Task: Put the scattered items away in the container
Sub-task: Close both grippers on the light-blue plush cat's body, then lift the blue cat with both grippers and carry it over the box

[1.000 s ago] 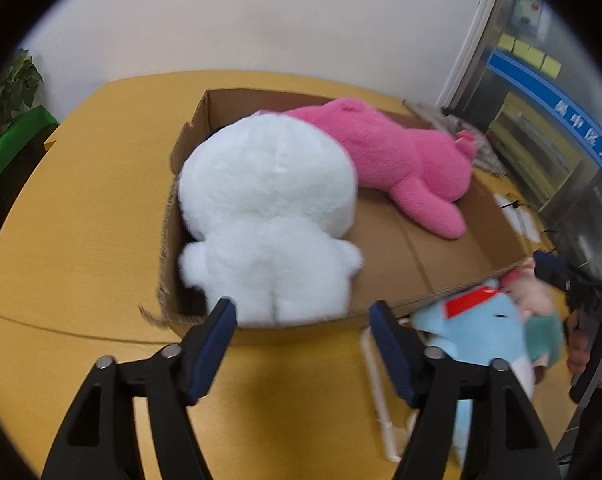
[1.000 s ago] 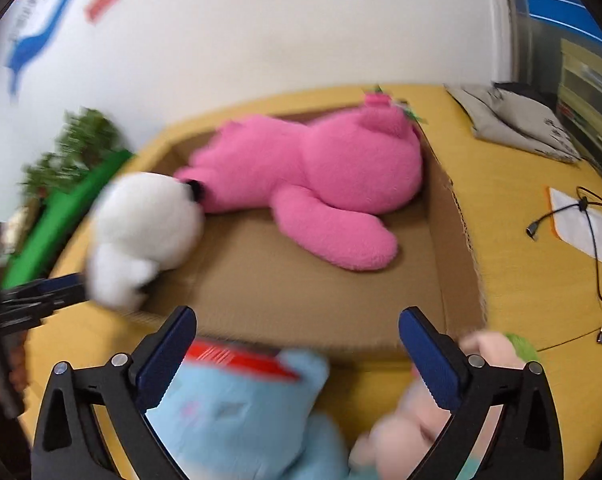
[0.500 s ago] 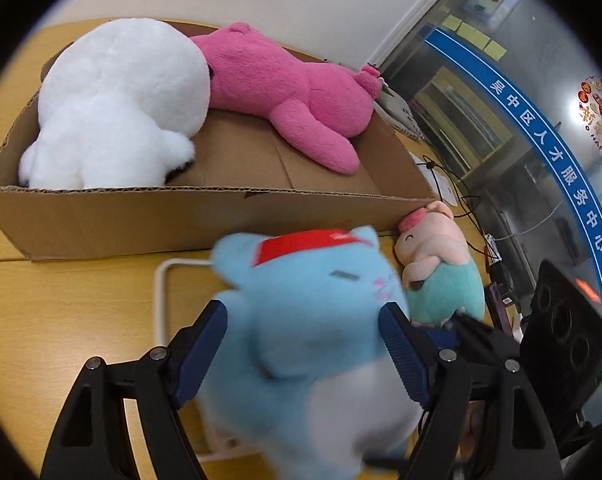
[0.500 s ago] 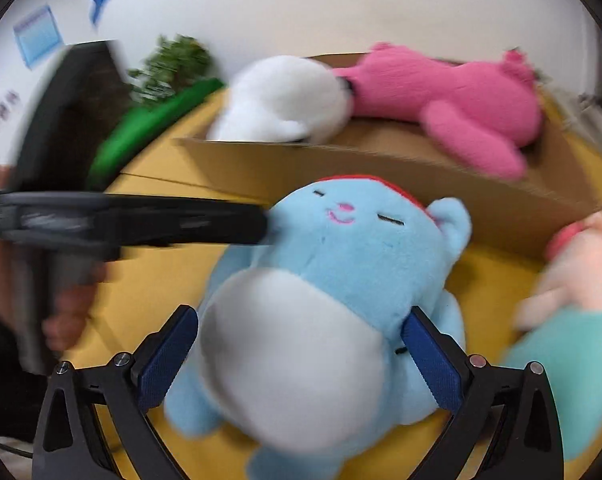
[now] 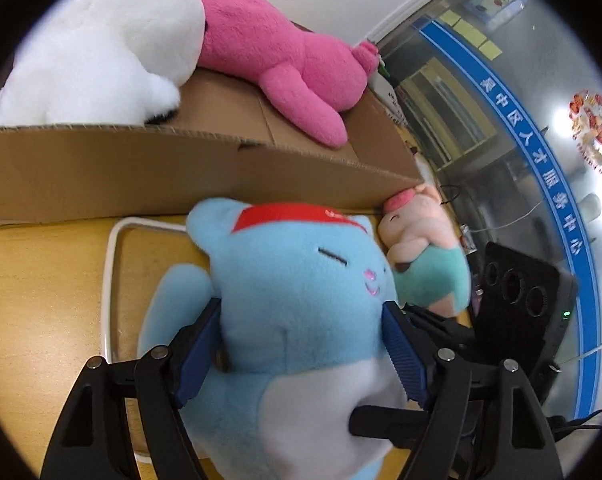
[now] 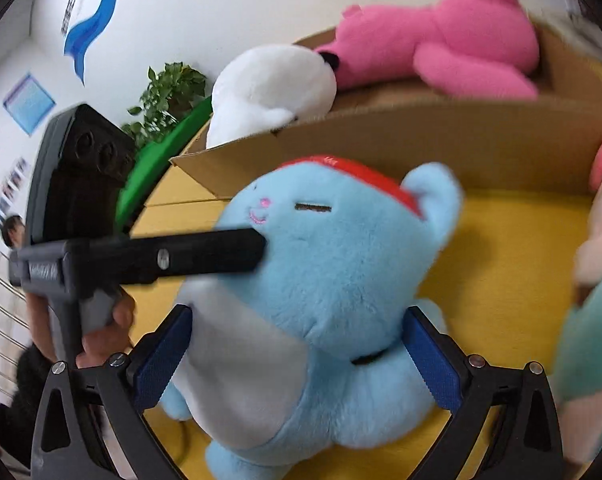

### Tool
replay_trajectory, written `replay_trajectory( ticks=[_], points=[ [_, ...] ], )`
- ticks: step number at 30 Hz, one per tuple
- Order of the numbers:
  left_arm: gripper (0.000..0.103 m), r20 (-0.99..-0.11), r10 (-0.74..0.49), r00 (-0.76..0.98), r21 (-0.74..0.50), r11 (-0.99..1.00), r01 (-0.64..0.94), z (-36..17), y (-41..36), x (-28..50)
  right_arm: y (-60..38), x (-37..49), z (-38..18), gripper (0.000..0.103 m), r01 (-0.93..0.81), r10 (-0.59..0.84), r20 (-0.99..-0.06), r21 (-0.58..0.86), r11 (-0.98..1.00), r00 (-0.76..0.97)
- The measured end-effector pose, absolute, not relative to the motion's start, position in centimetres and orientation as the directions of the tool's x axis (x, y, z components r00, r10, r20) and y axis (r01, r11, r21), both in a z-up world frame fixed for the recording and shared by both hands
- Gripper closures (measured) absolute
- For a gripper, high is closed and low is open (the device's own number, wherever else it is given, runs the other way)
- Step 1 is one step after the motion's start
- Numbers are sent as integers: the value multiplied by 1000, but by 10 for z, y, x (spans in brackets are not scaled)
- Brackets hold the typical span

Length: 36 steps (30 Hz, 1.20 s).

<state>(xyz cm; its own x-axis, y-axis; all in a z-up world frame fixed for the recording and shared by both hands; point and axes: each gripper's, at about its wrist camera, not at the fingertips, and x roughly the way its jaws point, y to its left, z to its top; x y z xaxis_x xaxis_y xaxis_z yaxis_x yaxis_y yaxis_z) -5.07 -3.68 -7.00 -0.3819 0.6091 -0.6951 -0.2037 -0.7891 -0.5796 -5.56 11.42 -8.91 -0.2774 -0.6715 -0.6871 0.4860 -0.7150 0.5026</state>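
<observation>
A light blue plush cat [image 5: 301,296] with a red headband stands on the yellow table just in front of the cardboard box [image 5: 181,168]. My left gripper [image 5: 301,356] is shut on its body, pads pressed into both sides. My right gripper [image 6: 297,356] also straddles the blue plush cat [image 6: 325,280], pads touching its flanks from the other side. The box [image 6: 441,128] holds a white plush [image 5: 101,44] and a pink plush [image 5: 285,64]. A pink-and-teal plush [image 5: 425,252] lies beside the cat, against the box corner.
A white wire frame [image 5: 109,280] lies on the table under the cat. The left gripper's finger [image 6: 189,256] reaches across the right wrist view. A green plant [image 6: 165,92] stands beyond the table's far left. Cables and shelves lie past the box on the right.
Both grippers moved from the box down to the blue cat and closed in around it. The left pads went from beside it to pressed into it.
</observation>
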Motion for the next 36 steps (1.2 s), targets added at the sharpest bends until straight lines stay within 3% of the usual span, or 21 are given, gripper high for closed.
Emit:
replay_trajectory(
  ticks=[8,21,36],
  points=[
    [39,-690,592,-416,-558,-802,-214,-54,-28,-37,119,-33,-77,21,529,-695,-649,490,-693,-309],
    [39,-557,560,-613,-492,-817,-300,51,-16,-24,121,-19,25,21,670,-730,-518,348,-655,-445],
    [39,-470,585,-661,-487,-796,-359,96,-7,-67,115,-42,75,21,695,-701,-488,235,-679,-520]
  ],
)
